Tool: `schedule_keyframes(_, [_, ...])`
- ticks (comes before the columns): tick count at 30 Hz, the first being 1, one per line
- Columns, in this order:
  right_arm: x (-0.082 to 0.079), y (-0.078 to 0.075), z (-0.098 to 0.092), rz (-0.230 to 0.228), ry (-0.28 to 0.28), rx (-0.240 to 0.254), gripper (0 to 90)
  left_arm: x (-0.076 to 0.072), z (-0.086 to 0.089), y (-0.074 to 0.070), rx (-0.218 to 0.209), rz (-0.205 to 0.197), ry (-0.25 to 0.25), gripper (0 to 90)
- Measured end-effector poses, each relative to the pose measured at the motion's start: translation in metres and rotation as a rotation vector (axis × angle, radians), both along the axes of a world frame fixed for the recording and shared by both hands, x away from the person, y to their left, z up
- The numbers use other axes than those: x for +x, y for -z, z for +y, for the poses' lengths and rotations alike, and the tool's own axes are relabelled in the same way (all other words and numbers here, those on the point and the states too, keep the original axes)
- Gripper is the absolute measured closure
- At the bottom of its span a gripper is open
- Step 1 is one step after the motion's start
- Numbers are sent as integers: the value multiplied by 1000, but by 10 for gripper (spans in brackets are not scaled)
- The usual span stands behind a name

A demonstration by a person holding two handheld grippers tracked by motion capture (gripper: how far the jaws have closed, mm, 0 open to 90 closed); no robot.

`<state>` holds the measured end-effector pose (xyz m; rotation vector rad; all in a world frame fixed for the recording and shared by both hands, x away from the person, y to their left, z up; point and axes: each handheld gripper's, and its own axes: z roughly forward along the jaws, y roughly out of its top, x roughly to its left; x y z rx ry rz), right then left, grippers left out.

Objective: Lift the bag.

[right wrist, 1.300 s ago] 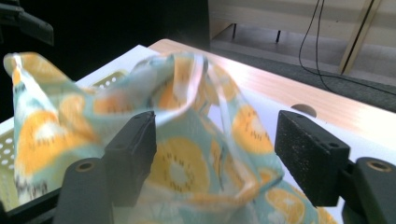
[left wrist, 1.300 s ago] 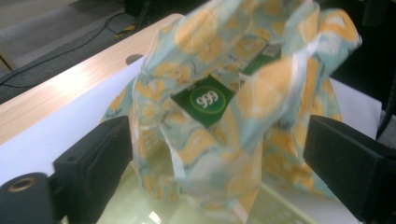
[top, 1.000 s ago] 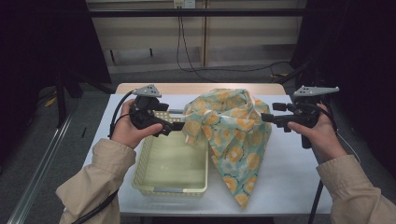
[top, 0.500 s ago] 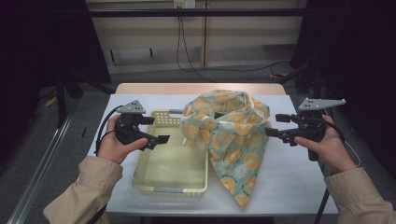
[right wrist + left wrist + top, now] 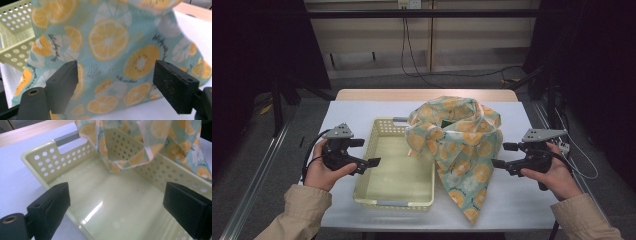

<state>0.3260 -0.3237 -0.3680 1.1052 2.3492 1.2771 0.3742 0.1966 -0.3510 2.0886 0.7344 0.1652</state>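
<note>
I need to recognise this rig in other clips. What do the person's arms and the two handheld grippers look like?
Beige long sleeves cover both forearms. The left gripper and right gripper are black pistol-shaped tools, each topped by a grey three-cornered plate. Their black block-shaped pads look grainy. A black cable trails from the left one.

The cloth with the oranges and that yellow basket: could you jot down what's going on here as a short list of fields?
cloth: teal fabric printed with orange slices, heaped on the white table, one edge draped over the basket's right wall
basket: pale yellow perforated plastic, nothing lying on its floor
left gripper: open, above the basket's left rim, holding nothing
right gripper: open, its fingers just short of the cloth, nothing between them
</note>
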Motion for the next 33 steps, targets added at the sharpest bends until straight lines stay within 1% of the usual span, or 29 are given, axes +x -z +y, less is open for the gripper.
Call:
schedule_keyframes(2, [-1,6,1,-6,3,-16,201,-3,2,3,14,-11,4,69])
schedule_keyframes(5, [-4,15,2,-1,14,-23,201,-8,4,9,-1,-5,-6,68])
schedule_keyframes(6, [-5,18,2,2,14,-21,200,-9,4,11,5,-1,-5,68])
schedule_keyframes(8, [-7,24,2,7,20,-17,199,-11,6,14,14,-10,-8,70])
schedule_keyframes(9, [-8,27,2,9,19,-14,199,-13,7,15,19,-7,-10,68])
schedule_keyframes(10, [-9,29,2,9,22,-16,199,-14,7,16,12,-4,-8,67])
schedule_keyframes(13, [-13,36,2,5,28,-27,199,-18,9,18,18,-7,-10,67])
schedule_keyframes(14, [-15,38,1,4,31,-24,198,-20,9,19,20,4,-16,67])
schedule_keyframes(15, [-16,41,0,5,34,-15,198,-22,10,20,25,-6,-12,66])
schedule_keyframes(16, [-17,44,-1,5,37,-8,197,-24,11,20,22,-10,-12,66])
schedule_keyframes(17, [-19,46,-2,6,40,-11,198,-25,12,21,15,-9,-15,67])
schedule_keyframes(19, [-22,51,-3,2,45,-32,194,-29,13,25,-5,2,-19,65])
schedule_keyframes(20, [-24,53,-3,-6,52,-41,195,-30,14,27,-1,-2,-18,65])
schedule_keyframes(22, [-25,56,-3,-2,53,-54,193,-32,15,30,6,11,-14,63])
schedule_keyframes(23, [-26,57,-3,0,51,-47,192,-33,16,31,9,8,-13,64])
schedule_keyframes(26, [-29,59,-4,4,53,-10,191,-35,20,34,-5,22,-32,64])
schedule_keyframes(27, [-30,60,-4,0,57,-4,190,-35,21,35,6,15,-27,64])
schedule_keyframes(28, [-31,60,-4,-3,60,-15,185,-36,21,36,-3,26,-35,64])
schedule_keyframes(30, [-33,62,-3,3,60,-13,183,-36,22,36,5,22,-32,64])
schedule_keyframes(31, [-34,63,-2,4,54,-16,183,-37,22,36,-1,26,-38,64])
schedule_keyframes(33, [-36,65,0,5,48,-42,181,-37,22,36,-1,26,-41,64])
